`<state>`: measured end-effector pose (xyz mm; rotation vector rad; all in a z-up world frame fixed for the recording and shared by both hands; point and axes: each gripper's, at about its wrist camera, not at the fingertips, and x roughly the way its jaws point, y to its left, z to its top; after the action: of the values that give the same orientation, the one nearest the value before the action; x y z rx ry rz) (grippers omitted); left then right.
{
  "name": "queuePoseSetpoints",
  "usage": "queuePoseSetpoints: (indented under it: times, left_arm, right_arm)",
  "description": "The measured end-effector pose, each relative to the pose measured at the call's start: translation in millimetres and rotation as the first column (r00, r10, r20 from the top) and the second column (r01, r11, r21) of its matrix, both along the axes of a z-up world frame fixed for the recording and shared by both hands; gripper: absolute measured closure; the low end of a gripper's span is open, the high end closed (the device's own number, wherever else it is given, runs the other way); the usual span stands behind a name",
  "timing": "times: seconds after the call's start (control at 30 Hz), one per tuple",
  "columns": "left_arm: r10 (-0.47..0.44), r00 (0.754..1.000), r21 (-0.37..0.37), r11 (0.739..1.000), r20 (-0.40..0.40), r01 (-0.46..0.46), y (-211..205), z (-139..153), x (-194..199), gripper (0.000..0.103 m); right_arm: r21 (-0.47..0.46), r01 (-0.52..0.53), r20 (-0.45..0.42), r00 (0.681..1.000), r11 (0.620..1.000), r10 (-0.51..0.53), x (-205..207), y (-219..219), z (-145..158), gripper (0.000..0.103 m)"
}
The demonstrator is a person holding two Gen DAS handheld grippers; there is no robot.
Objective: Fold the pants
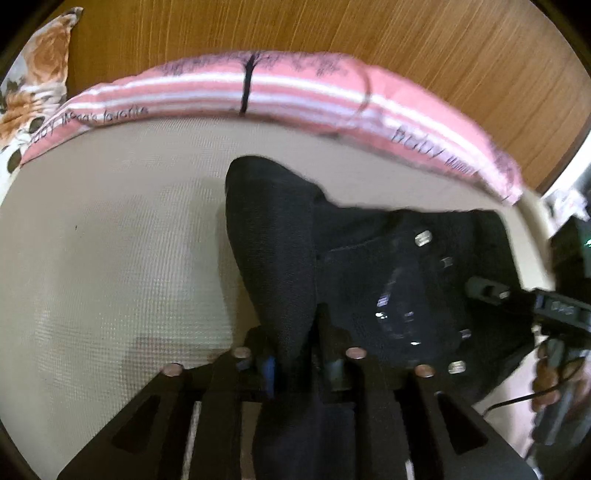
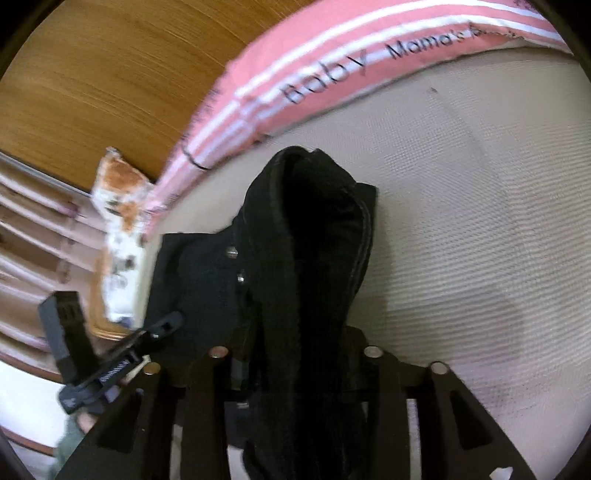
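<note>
Black pants (image 1: 388, 277) with metal rivets and a shiny back pocket lie bunched on a cream bed sheet (image 1: 110, 258). A fold of the black cloth rises from the bed into my left gripper (image 1: 295, 350), and its fingers close on that fold. In the right wrist view a thick seamed edge of the pants (image 2: 314, 240) runs up between the fingers of my right gripper (image 2: 295, 354), filling the gap. Each gripper shows at the side of the other's view: right fingers (image 1: 487, 290), left fingers (image 2: 166, 325). The pad contact itself is hidden by dark cloth.
A pink striped pillow with black lettering (image 1: 258, 88) lies along the far edge of the bed, against a wooden headboard (image 1: 369, 26). A floral orange-and-white pillow (image 1: 37, 81) sits at the far left. A hand (image 1: 550, 376) holds the right tool.
</note>
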<state>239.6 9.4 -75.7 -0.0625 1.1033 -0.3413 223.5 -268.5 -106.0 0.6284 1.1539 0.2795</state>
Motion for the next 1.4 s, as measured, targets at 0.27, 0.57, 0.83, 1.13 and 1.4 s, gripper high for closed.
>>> queuePoseSetpoints:
  times: [0.27, 0.57, 0.83, 1.13, 1.4]
  left_arm:
    - [0.028, 0.997, 0.049, 0.998, 0.069, -0.031, 6, -8, -36, 0.055]
    - [0.091, 0.988, 0.123, 0.987, 0.122, -0.106, 14, 6, -103, 0.054]
    - [0.139, 0.974, 0.17, 0.971, 0.181, -0.17, 9, 38, -162, 0.046]
    - [0.133, 0.959, 0.176, 0.968, 0.249, -0.18, -1, 68, -215, 0.029]
    - [0.14, 0.951, 0.188, 0.962, 0.275, -0.196, -1, 76, -237, 0.027]
  right_arm:
    - [-0.19, -0.036, 0.054, 0.997, 0.981, 0.047, -35, 4, 5, 0.038]
    - [-0.229, 0.074, 0.119, 0.992, 0.971, -0.048, -95, -7, 27, 0.035]
    - [-0.404, 0.071, 0.207, 0.978, 0.912, 0.015, -145, 28, 71, 0.028]
    - [-0.473, 0.114, 0.268, 0.963, 0.874, 0.019, -191, 62, 101, 0.012]
    - [-0.553, 0.107, 0.29, 0.955, 0.826, 0.07, -211, 87, 112, 0.008]
